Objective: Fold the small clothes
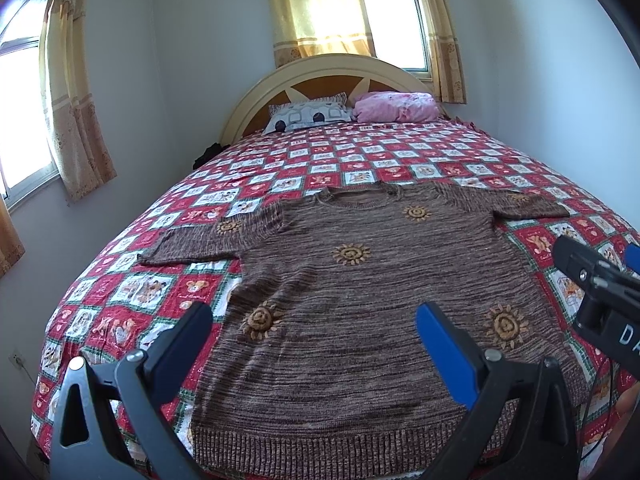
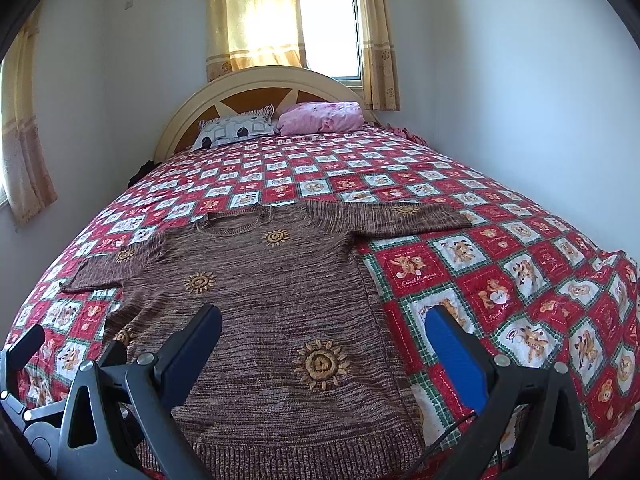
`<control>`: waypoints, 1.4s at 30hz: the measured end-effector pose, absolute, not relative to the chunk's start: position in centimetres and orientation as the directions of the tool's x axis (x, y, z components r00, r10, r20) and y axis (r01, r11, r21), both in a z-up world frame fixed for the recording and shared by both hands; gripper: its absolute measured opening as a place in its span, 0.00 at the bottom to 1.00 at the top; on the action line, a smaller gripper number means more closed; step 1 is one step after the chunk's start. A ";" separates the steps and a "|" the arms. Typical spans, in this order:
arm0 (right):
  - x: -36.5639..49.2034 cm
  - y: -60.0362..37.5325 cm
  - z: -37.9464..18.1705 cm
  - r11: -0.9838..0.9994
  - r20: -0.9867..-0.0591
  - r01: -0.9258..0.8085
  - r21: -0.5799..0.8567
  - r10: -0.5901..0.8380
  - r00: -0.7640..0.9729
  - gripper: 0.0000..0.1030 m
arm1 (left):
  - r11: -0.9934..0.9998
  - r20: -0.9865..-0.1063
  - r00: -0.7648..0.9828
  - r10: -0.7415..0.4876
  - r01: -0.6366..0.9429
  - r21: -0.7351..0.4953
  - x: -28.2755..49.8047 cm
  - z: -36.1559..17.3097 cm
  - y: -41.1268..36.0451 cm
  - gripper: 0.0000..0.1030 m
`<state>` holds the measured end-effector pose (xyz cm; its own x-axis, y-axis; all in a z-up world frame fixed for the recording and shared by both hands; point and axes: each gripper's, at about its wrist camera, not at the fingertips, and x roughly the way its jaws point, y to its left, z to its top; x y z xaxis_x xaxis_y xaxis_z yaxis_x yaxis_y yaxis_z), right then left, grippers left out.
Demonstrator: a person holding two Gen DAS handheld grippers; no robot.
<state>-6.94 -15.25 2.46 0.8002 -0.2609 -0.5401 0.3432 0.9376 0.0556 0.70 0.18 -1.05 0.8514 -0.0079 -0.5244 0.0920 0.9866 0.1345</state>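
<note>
Blue and black pads on the left gripper point(image 1: 314, 340) stand wide apart, nothing between them, hovering over the lower middle of the brown knit sweater point(image 1: 360, 300). Right gripper point(image 2: 324, 344) is the same: spread wide, empty, hanging above the sweater's hem end on its right side, with its blue finger point(image 2: 456, 356) over bare quilt just beside the garment's side edge. In the left wrist view the right gripper also shows at the frame's right edge point(image 1: 592, 280), above the quilt and apart from the cloth. Sweater lies flat, front up, on the red checked quilt point(image 2: 520, 280), hem toward the cameras, neckline point(image 1: 356, 194) toward the headboard point(image 1: 332, 76), both short sleeves spread out to the sides, sun motifs showing. No fold in it yet, so my read is that this is the start, the approach before the first grasp. Next move likely calls for each gripper to come down on an edge, probably hem corners or a sleeve and its side, and pinch the knit alone, not the quilt below. Knit looks thick and loose, so a shallow pinch may slip, and a deep one could catch the quilt. Two pillows point(image 2: 236, 128) sit far off by the headboard, well clear. Curtains point(image 2: 256, 12) and windows behind, not relevant.
</note>
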 end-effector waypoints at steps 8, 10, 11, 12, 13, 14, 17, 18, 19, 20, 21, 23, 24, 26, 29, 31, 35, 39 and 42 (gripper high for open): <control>-6.6 -15.6 2.2 0.936 -0.549 0.348 0.052 -0.265 0.793 0.99 | 0.989 -0.537 0.844 -0.011 0.089 0.120 1.3 -1.4 0.6 1.00; -6.4 -15.7 2.0 0.935 -0.551 0.352 0.046 -0.270 0.790 0.99 | 0.989 -0.542 0.840 -0.014 0.091 0.116 1.7 -1.7 0.8 1.00; -6.3 -15.8 1.9 0.934 -0.553 0.356 0.043 -0.274 0.787 0.99 | 0.989 -0.545 0.839 -0.015 0.092 0.114 2.0 -1.9 1.0 1.00; -6.1 -16.0 1.8 0.932 -0.555 0.360 0.040 -0.279 0.784 0.99 | 0.990 -0.548 0.836 -0.017 0.093 0.111 2.3 -2.0 1.1 1.00; -6.0 -16.2 1.6 0.931 -0.558 0.363 0.040 -0.281 0.781 0.99 | 0.990 -0.552 0.833 -0.020 0.093 0.105 2.6 -2.2 1.3 1.00; -5.8 -16.4 1.4 0.929 -0.563 0.367 0.038 -0.284 0.777 0.99 | 0.991 -0.557 0.830 -0.023 0.093 0.097 3.0 -2.4 1.6 1.00; -5.1 -17.3 0.7 0.925 -0.577 0.379 0.030 -0.294 0.762 0.99 | 0.993 -0.570 0.821 -0.033 0.089 0.071 4.1 -2.9 2.6 1.00; -4.8 -17.8 0.3 0.924 -0.581 0.381 0.030 -0.294 0.759 0.99 | 0.994 -0.573 0.819 -0.033 0.085 0.064 4.5 -3.1 3.1 1.00; -4.6 -18.1 0.0 0.924 -0.583 0.381 0.030 -0.293 0.758 0.99 | 0.995 -0.577 0.816 -0.032 0.080 0.058 4.9 -3.3 3.5 1.00; -4.4 -18.5 -0.2 0.924 -0.584 0.382 0.027 -0.296 0.756 0.99 | 0.996 -0.581 0.813 -0.031 0.074 0.050 5.4 -3.4 4.0 1.00; -4.0 -19.1 -0.4 0.920 -0.586 0.391 0.020 -0.306 0.751 0.99 | 0.997 -0.584 0.811 -0.029 0.068 0.045 5.9 -3.5 4.4 1.00; -3.1 -20.8 -1.0 0.911 -0.596 0.413 0.012 -0.325 0.734 0.99 | 0.998 -0.587 0.809 -0.017 0.049 0.040 7.1 -3.6 5.3 1.00; -2.7 -21.8 -1.2 0.906 -0.608 0.424 0.017 -0.327 0.724 0.99 | 0.999 -0.589 0.808 -0.009 0.039 0.037 7.7 -3.6 5.7 1.00; -1.8 -24.0 -1.4 0.896 -0.621 0.440 0.053 -0.315 0.718 0.99 | 0.999 -0.597 0.802 -0.006 0.028 0.027 9.2 -3.7 6.2 1.00; -0.3 -27.6 -1.0 0.887 -0.608 0.451 0.102 -0.303 0.734 0.99 | 1.000 -0.608 0.794 0.002 0.012 0.019 11.6 -3.7 6.7 1.00; 1.1 -29.7 -0.6 0.879 -0.614 0.465 0.105 -0.311 0.726 0.99 | 1.000 -0.611 0.791 0.006 0.005 0.017 13.1 -3.7 6.7 1.00; 4.2 -36.7 -0.4 0.819 -0.645 0.542 0.189 -0.313 0.697 0.85 | 0.999 -0.625 0.780 0.029 -0.001 0.045 16.3 -4.1 6.1 1.00; 7.8 -44.0 -1.7 0.753 -0.698 0.619 0.224 -0.319 0.641 0.71 | 0.997 -0.633 0.772 0.063 -0.025 0.068 19.1 -4.9 5.8 1.00; 10.3 -47.6 -3.2 0.728 -0.725 0.637 0.254 -0.293 0.624 0.70 | 0.996 -0.649 0.755 0.088 -0.054 0.072 20.8 -5.7 6.1 1.00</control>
